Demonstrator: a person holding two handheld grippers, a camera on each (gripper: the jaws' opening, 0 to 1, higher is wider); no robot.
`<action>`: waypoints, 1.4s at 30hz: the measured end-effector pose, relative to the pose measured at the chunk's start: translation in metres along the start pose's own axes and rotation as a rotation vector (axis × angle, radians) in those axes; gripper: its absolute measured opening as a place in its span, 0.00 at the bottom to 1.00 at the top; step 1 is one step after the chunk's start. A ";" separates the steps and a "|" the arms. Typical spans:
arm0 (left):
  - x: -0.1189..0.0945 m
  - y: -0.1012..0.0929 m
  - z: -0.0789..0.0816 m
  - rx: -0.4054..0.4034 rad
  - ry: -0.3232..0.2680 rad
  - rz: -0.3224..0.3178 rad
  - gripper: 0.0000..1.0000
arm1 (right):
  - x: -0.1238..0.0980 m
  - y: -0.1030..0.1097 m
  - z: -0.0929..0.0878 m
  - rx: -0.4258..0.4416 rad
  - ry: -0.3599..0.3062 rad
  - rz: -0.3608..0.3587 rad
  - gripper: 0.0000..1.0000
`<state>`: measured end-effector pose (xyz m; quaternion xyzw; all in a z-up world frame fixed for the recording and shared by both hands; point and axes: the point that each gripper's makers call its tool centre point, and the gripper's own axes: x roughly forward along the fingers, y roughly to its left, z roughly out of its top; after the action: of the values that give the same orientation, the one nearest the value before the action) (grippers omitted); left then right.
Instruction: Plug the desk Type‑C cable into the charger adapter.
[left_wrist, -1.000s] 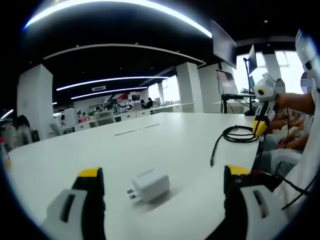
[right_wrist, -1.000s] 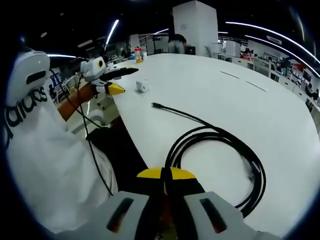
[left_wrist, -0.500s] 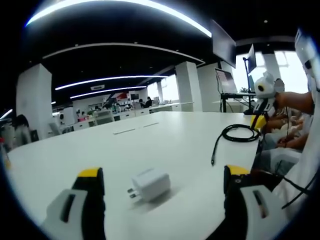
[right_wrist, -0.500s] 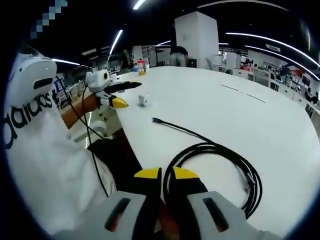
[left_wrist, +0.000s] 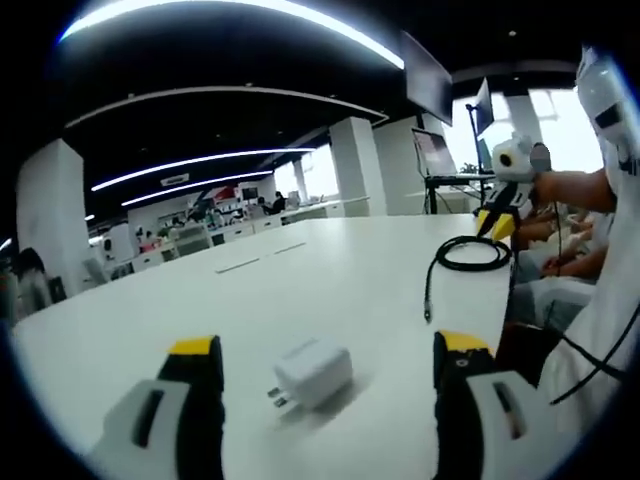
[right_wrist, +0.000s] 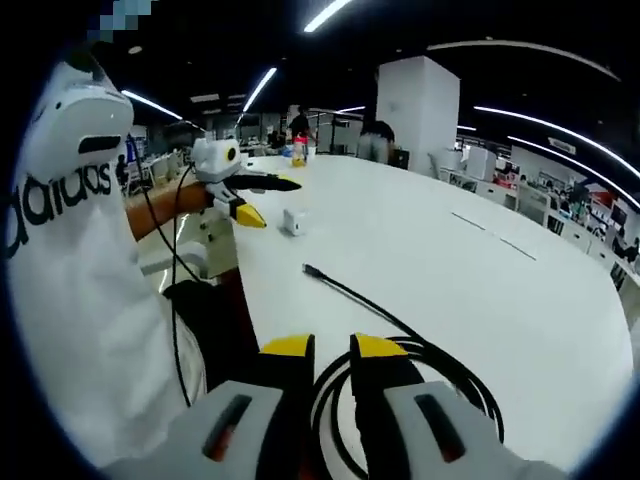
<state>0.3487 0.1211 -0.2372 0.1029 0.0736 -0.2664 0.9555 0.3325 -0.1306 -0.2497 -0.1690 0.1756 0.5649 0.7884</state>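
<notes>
Adapter (left_wrist: 313, 371) lies between our left gripper's (left_wrist: 325, 375) spread jaws; our right gripper (right_wrist: 332, 350) is parted around the cable (right_wrist: 440, 362) coil, contact unclear, far plug tiny.

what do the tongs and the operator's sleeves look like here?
Both tongs are handheld units with light grey jaws tipped in yellow and backed with black pads. The left tongs and right tongs match. Each carries a white rounded housing on top, and a thin black cable trails from the left unit. The person wears a white short-sleeved T-shirt with black lettering on the chest.
</notes>
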 end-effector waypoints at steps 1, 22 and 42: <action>0.000 0.000 -0.001 0.004 0.007 -0.010 0.79 | 0.003 0.000 0.000 -0.007 0.004 0.003 0.14; 0.017 0.000 -0.009 0.154 0.094 -0.216 0.38 | 0.044 -0.005 0.008 -0.108 0.035 0.067 0.16; 0.019 0.007 -0.014 0.335 0.243 -0.453 0.30 | 0.077 0.002 0.020 -0.199 0.073 0.175 0.15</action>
<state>0.3674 0.1206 -0.2539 0.2711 0.1633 -0.4666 0.8259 0.3551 -0.0570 -0.2685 -0.2511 0.1612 0.6394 0.7086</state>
